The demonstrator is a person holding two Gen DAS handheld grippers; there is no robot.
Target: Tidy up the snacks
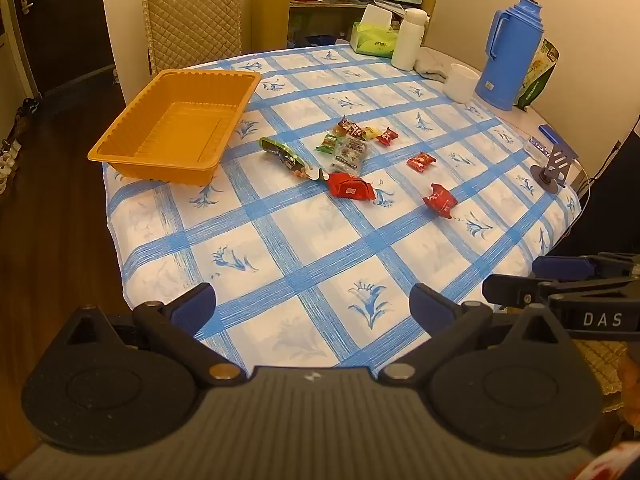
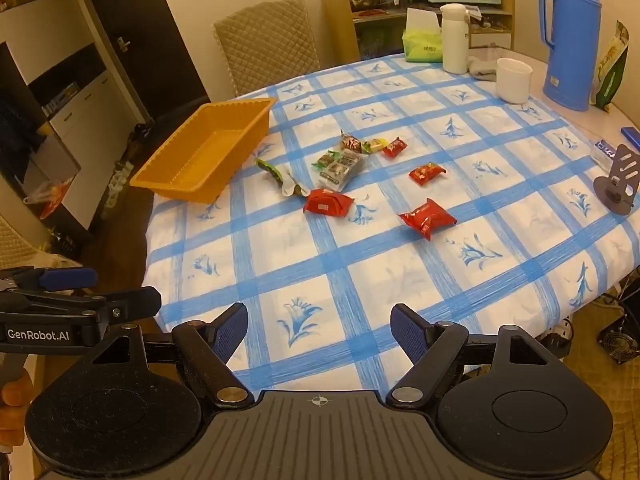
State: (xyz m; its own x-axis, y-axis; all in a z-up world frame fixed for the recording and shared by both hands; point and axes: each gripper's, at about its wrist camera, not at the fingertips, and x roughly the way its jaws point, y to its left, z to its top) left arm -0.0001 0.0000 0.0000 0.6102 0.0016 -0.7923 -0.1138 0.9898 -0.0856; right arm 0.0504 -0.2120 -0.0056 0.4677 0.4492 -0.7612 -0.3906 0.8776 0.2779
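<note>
2 grippers are hovering over the near edge of the round table (image 1: 304, 240), and both are tilting down toward it. The left gripper (image 1: 313, 306) is standing with its jaws wide apart and nothing is lying between them. The right gripper (image 2: 319, 326) is also standing with its jaws well apart, a little less wide, and it is holding nothing. In the right wrist view the left gripper is showing at the left edge of the picture, beside the table edge.

The orange tray (image 1: 176, 120) is sitting at the far left edge of the table, and it is carrying nothing inside. The snacks are lying loose around the middle of the table, apart from the tray. 1 green packet (image 1: 280, 154) is lying nearest to the tray. Just beside it, a cluster of small packets (image 1: 348, 146) is lying together, some of them touching. 1 red packet (image 1: 352, 187) is lying on the near side of this cluster. Another red packet (image 1: 440, 200) is lying more toward the right edge, and 2 smaller red sweets (image 1: 421, 162) are lying behind it.

At the far right edge a blue thermos (image 1: 512, 56), a white cup (image 1: 462, 82), a white bottle (image 1: 408, 38) and a green tissue box (image 1: 374, 38) are standing. A grey stand (image 1: 554, 168) is standing at the right edge
</note>
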